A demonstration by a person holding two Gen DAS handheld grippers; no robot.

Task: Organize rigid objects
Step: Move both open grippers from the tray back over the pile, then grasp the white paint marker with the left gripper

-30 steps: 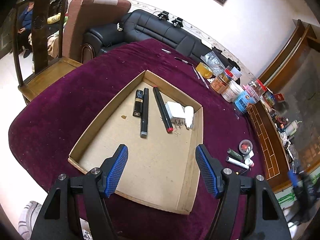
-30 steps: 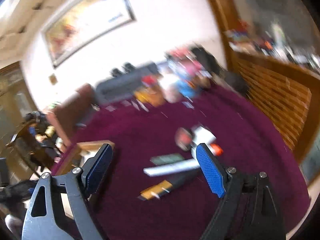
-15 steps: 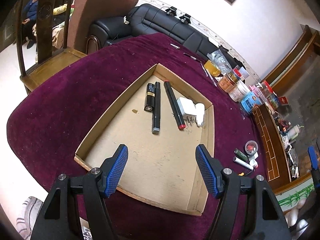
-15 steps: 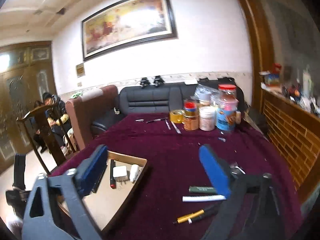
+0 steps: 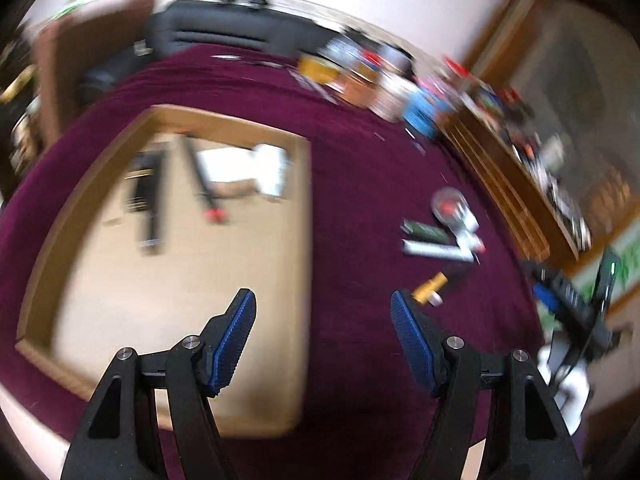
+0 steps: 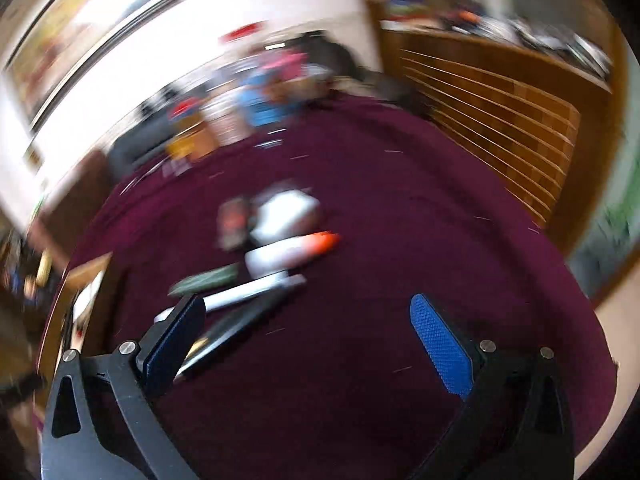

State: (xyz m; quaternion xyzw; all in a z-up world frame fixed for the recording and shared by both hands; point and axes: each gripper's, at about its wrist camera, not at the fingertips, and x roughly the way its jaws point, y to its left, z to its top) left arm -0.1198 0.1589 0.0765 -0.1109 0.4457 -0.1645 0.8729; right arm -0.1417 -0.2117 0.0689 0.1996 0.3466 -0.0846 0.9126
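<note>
A shallow cardboard tray (image 5: 304, 240) lies on the purple tablecloth and holds black pens, a red-tipped pen (image 5: 202, 184) and a white charger (image 5: 240, 168). To its right lie loose items: a white tube (image 5: 434, 250), a dark green stick (image 5: 424, 231), a gold-capped pen (image 5: 430, 286) and a round tape (image 5: 448, 204). My left gripper (image 5: 323, 344) is open and empty above the tray's right edge. My right gripper (image 6: 308, 344) is open and empty just short of the loose items: a white tube (image 6: 248, 294), a black pen (image 6: 236, 326) and an orange-tipped white piece (image 6: 296, 250). Both views are blurred.
Jars and tins (image 5: 384, 88) stand along the table's far edge. A black sofa (image 5: 224, 32) and a brown armchair lie beyond. A wooden slatted cabinet (image 6: 500, 120) stands close to the table's right side. The right gripper's body (image 5: 576, 312) shows at the right of the left wrist view.
Both views have swung fast and gone blurred. The left gripper has shifted right, from over the tray to its right edge. The right gripper has dipped down toward the loose items.
</note>
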